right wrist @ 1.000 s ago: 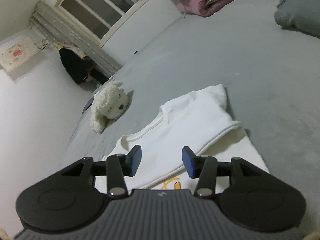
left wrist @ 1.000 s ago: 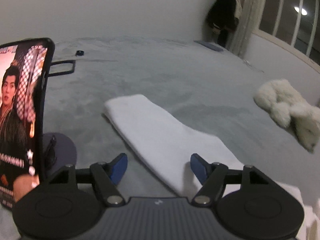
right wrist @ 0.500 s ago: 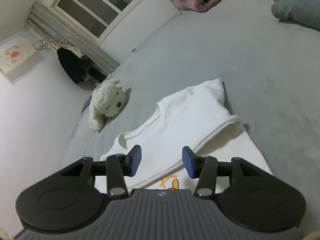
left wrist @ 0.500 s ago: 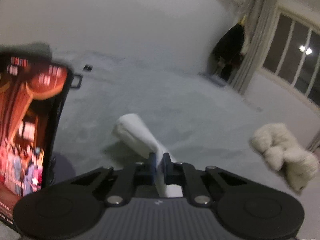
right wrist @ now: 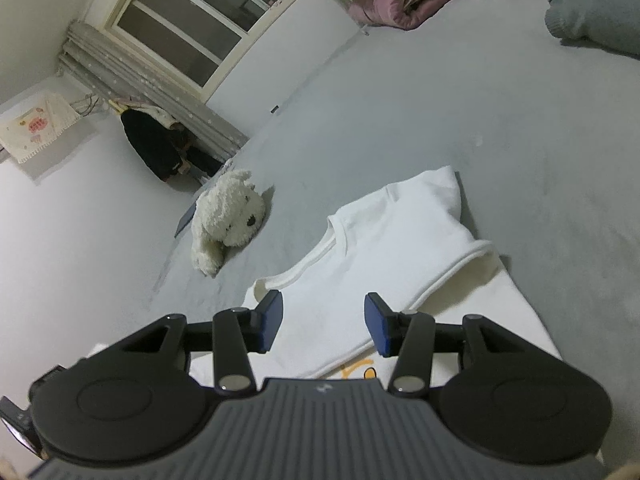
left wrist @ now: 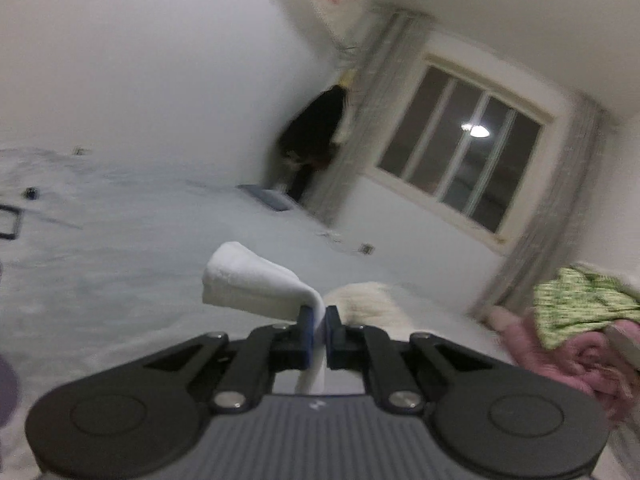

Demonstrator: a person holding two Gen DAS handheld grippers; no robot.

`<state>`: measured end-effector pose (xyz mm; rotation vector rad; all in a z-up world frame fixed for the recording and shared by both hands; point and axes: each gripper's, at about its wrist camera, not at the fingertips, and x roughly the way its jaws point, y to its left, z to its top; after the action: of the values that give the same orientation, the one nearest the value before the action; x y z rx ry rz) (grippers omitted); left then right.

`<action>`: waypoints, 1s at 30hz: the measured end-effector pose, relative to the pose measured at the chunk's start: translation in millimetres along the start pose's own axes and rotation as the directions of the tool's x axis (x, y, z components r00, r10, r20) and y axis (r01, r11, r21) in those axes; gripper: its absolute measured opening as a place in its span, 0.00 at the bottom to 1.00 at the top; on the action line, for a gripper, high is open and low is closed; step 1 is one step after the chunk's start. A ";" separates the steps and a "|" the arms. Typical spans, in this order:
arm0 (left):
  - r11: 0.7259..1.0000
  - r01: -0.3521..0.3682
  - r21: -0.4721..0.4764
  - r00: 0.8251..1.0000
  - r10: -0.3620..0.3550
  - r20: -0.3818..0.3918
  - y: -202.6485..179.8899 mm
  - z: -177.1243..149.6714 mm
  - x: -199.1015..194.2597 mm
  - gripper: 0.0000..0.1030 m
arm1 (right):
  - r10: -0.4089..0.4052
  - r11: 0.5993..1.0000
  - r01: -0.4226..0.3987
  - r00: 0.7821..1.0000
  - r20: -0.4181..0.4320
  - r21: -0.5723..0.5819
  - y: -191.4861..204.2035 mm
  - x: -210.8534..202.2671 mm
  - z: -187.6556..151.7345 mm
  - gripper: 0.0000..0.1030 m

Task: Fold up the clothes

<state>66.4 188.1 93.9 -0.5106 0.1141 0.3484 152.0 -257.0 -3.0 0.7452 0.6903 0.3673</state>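
Fold in progress: my left tool [left wrist: 316,322] clamped on the white sleeve [left wrist: 256,284], lifted off the grey bed [right wrist: 500,128]; my right tool [right wrist: 323,322] half-open, empty, over the shirt [right wrist: 384,264]. One side turned in; sleeve and body folds left

You will find no legible text, number or brand anywhere. The wall hanging [right wrist: 38,130] at far left carries pink marks too small to read (blurred in the left wrist view too). The white garment [right wrist: 384,264] shows only an orange print fragment, no letters.
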 end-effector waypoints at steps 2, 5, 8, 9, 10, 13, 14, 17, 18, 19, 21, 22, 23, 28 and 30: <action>0.999 0.048 -0.004 0.999 -0.048 -0.007 -13.6 -1.0 1.1 0.05 | 0.003 1.000 -0.003 1.000 0.002 0.005 -0.8 -0.8 1.8 0.48; 0.993 0.115 -0.017 0.993 -0.116 -0.030 -37.8 -6.7 5.6 0.05 | 0.010 1.000 -0.011 1.000 0.011 0.017 -2.5 -3.2 6.0 0.48; 0.984 0.179 -0.025 0.982 -0.180 -0.052 -64.7 -15.0 8.5 0.05 | 0.020 0.999 -0.021 1.000 0.023 0.032 -4.6 -6.7 10.9 0.48; 0.980 0.198 -0.022 0.978 -0.199 -0.057 -76.5 -20.4 6.9 0.05 | 0.025 0.999 -0.026 0.999 0.027 0.039 -5.5 -8.2 12.5 0.48; 0.976 0.218 -0.020 0.974 -0.219 -0.064 -87.7 -25.5 7.3 0.05 | 0.028 0.999 -0.029 0.999 0.030 0.044 -6.5 -9.4 14.1 0.48; 0.965 0.262 -0.019 0.961 -0.263 -0.088 -113.3 -39.1 11.3 0.05 | 0.033 0.998 -0.036 0.999 0.039 0.059 -9.7 -12.4 18.5 0.48; 0.961 0.275 -0.020 0.956 -0.276 -0.097 -122.0 -44.1 12.4 0.05 | 0.035 0.997 -0.037 0.999 0.042 0.064 -10.8 -13.3 19.8 0.48; 0.950 0.310 -0.022 0.942 -0.310 -0.128 -145.9 -63.5 13.3 0.05 | 0.038 0.996 -0.043 0.998 0.051 0.082 -14.6 -15.7 23.6 0.48; 0.947 0.320 -0.021 0.937 -0.320 -0.141 -154.2 -71.5 14.9 0.05 | 0.040 0.995 -0.045 0.998 0.055 0.090 -16.1 -16.6 24.9 0.48; 0.945 0.327 -0.021 0.933 -0.327 -0.152 -160.6 -77.7 16.3 0.05 | 0.042 0.994 -0.047 0.997 0.059 0.098 -17.7 -17.5 26.4 0.48; 0.941 0.339 -0.019 0.925 -0.337 -0.176 -171.8 -92.3 18.9 0.05 | 0.042 0.993 -0.049 0.997 0.069 0.111 -21.1 -19.3 29.3 0.48; 0.939 0.345 -0.017 0.920 -0.342 -0.190 -177.6 -99.2 20.5 0.06 | 0.041 0.992 -0.050 0.996 0.074 0.118 -22.8 -20.2 30.6 0.48; 0.936 0.350 -0.013 0.916 -0.346 -0.202 -181.4 -105.6 21.5 0.05 | 0.040 0.991 -0.049 0.996 0.079 0.124 -24.5 -21.0 31.8 0.48; 0.927 0.375 0.017 0.891 -0.355 -0.284 -186.9 -149.2 19.4 0.06 | 0.030 0.987 -0.045 0.995 0.098 0.156 -34.6 -24.7 38.5 0.48; 0.923 0.383 0.028 0.877 -0.354 -0.325 -187.6 -168.7 21.2 0.06 | 0.026 0.985 -0.042 0.994 0.102 0.166 -38.4 -25.4 40.5 0.48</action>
<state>149.1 -42.4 29.4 -0.4822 0.3359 -0.1177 164.1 -316.9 2.0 0.9308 0.6197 0.3029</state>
